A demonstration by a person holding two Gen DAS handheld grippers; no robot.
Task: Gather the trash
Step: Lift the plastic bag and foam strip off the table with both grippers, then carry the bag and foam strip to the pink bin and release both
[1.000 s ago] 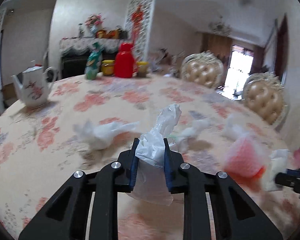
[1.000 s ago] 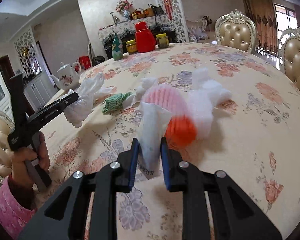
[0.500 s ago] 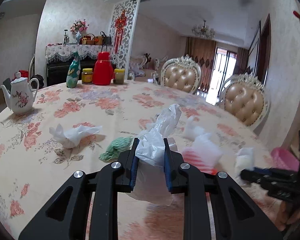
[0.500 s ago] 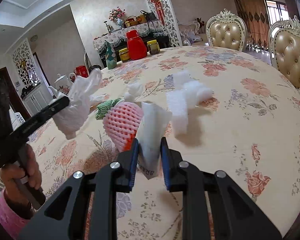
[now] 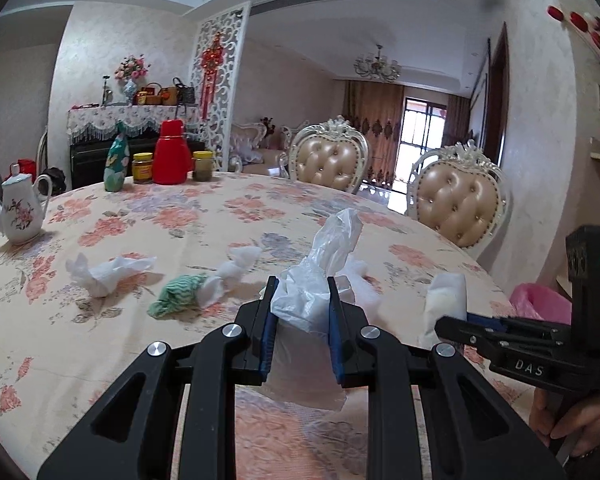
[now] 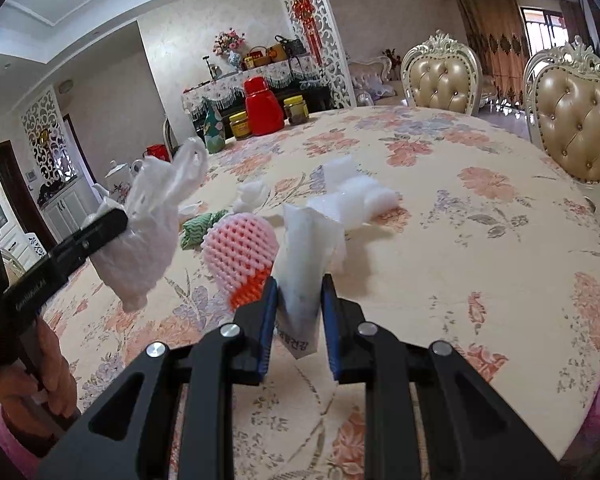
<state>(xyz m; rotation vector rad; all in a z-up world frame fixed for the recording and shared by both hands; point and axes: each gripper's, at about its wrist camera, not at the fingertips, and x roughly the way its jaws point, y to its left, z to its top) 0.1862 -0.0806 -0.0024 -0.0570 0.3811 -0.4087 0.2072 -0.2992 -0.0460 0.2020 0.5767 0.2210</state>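
Note:
My left gripper [image 5: 300, 292] is shut on a crumpled clear plastic bag [image 5: 320, 268], held above the floral table [image 5: 100, 360]; in the right wrist view the same bag [image 6: 148, 232] hangs from that gripper [image 6: 112, 220] at the left. My right gripper [image 6: 298, 288] is shut on a white paper wrapper [image 6: 306, 248] with print at its lower end; in the left wrist view it [image 5: 446, 322] holds that wrapper [image 5: 446, 296] at the right. On the table lie a pink foam fruit net [image 6: 236, 248], a green-white wad [image 5: 178, 294], white tissue wads [image 5: 108, 272] and white foam pieces [image 6: 352, 196].
A pink bin liner [image 5: 540, 302] shows beyond the table's right edge. A white teapot [image 5: 18, 212], a red flask [image 5: 174, 152], jars and a green bottle [image 5: 116, 164] stand at the far side. Two padded chairs [image 5: 460, 200] line the far right rim.
Both grippers, still gripping their pieces, have swung rightward along the table. The pink bin liner has come into the left wrist view, and the two grippers now sit closer together.

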